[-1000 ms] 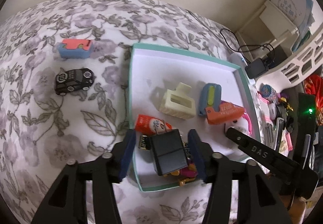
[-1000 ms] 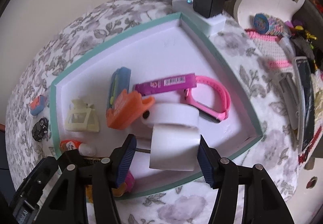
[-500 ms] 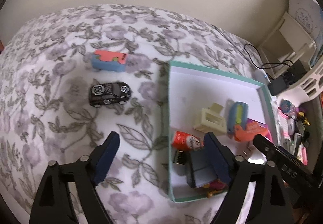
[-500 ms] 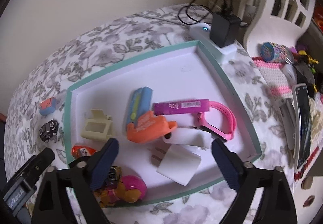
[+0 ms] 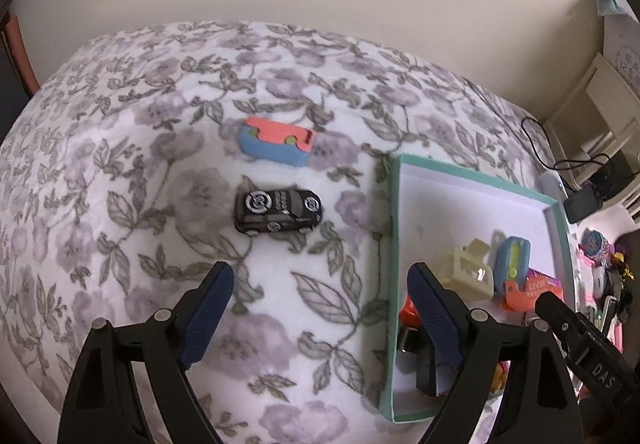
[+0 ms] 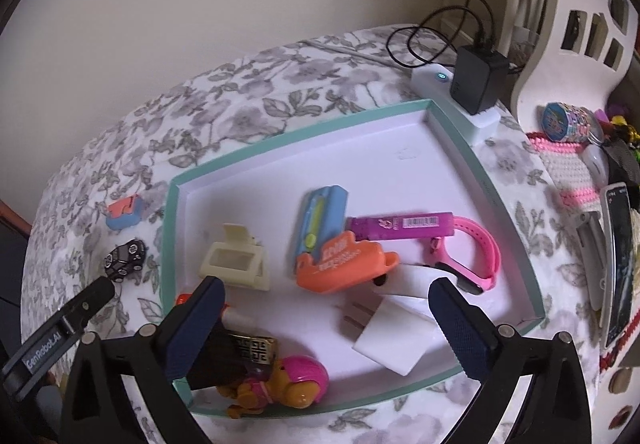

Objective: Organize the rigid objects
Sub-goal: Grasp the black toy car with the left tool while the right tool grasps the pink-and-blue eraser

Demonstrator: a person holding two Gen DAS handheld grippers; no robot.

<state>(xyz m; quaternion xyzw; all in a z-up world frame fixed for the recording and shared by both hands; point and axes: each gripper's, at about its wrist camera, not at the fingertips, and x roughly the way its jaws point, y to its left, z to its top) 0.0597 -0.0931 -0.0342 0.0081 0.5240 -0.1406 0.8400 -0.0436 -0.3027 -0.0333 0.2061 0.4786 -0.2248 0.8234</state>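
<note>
A teal-rimmed white tray [image 6: 488, 180] [image 5: 394, 228] lies on the floral cloth and holds several items: a white charger [image 6: 394, 332], an orange clip [image 6: 344, 268], a cream clip [image 6: 236, 264], a blue case [image 6: 322, 216], a pink watch [image 6: 472, 244] and a toy figure [image 6: 280, 388]. A black toy car [image 5: 278, 211] [image 6: 125, 259] and a pink-and-blue block [image 5: 278, 140] [image 6: 123, 213] lie on the cloth left of the tray. My left gripper [image 5: 320, 312] is open and empty above the cloth, near the car. My right gripper [image 6: 326, 324] is open and empty above the tray's front.
A white power strip [image 6: 456, 100] with a black adapter [image 6: 478, 78] sits behind the tray. A white basket [image 6: 572, 16], a phone [image 6: 618, 264] and small clutter lie to the right. A wall stands behind the surface.
Both grippers let go of their objects in the tray and opened wide. The left moved left toward the car; the right pulled back and up from the white charger.
</note>
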